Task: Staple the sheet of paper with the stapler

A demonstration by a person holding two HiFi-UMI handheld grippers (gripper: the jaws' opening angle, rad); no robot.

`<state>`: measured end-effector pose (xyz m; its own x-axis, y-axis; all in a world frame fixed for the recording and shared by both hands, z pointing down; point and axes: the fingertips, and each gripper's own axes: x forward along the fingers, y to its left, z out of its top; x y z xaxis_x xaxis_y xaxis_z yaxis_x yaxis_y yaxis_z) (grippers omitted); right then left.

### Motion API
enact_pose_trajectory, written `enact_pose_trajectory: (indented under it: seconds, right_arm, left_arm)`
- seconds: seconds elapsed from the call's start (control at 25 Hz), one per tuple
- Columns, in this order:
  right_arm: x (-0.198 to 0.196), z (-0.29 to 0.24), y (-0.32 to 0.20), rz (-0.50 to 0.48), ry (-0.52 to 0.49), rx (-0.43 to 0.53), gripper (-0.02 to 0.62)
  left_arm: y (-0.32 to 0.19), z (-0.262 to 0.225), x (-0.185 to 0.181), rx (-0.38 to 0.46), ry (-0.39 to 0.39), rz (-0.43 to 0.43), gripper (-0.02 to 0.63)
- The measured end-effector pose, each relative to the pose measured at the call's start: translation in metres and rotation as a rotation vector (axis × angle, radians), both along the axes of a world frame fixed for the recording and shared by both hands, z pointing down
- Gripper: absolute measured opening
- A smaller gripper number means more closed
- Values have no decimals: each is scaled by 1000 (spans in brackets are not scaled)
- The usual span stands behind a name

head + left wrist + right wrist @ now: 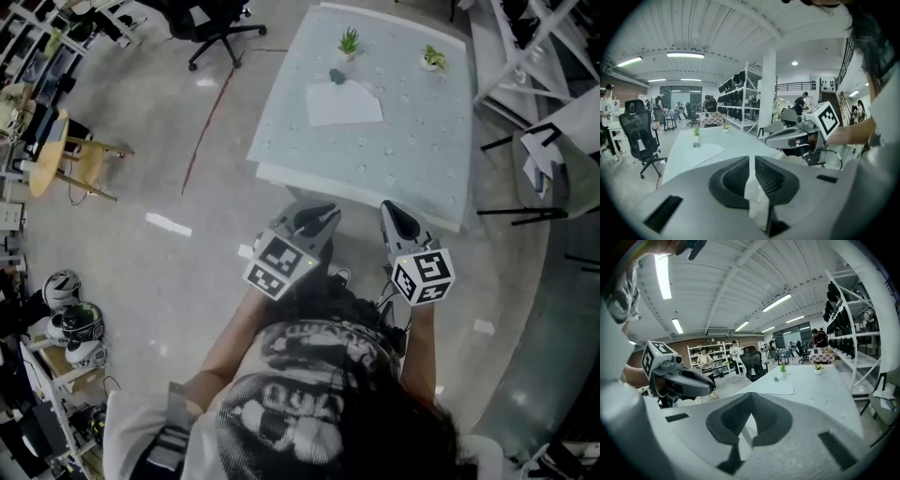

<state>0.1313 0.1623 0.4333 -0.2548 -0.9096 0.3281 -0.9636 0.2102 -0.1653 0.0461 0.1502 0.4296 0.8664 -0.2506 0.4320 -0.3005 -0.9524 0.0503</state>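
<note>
A white sheet of paper [344, 103] lies on the pale table [412, 159], with the small dark stapler [337, 77] at its far left corner. Both grippers hang in the air short of the table's near edge, well away from the paper. My left gripper [323, 217] is shut with nothing in it, and so is my right gripper [392, 210]. In the left gripper view the jaws [754, 159] point toward the paper [705, 152] and stapler [696, 145]. In the right gripper view the closed jaws [751, 394] face the paper [776, 390] and stapler [776, 379].
Two small potted plants [349, 41] [432, 58] stand at the table's far side. A black office chair [220, 28] is beyond the table's left corner. Metal shelving [525, 56] stands to the right, with helmets [75, 323] and a wooden stool [56, 150] to the left.
</note>
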Motion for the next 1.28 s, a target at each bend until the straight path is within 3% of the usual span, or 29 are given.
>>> enact_pose_trajectory:
  seconds: [0.4, 0.88, 1.28]
  right_arm:
    - [-16, -11, 42, -23, 2, 72, 2]
    - [-23, -8, 69, -67, 30, 65, 2]
    - [-4, -9, 80, -40, 25, 67, 2]
  left_arm:
    - [47, -5, 0, 33, -3, 44, 34]
    - [74, -5, 6, 41, -5, 55, 34]
    - [86, -4, 27, 41, -22, 100, 34]
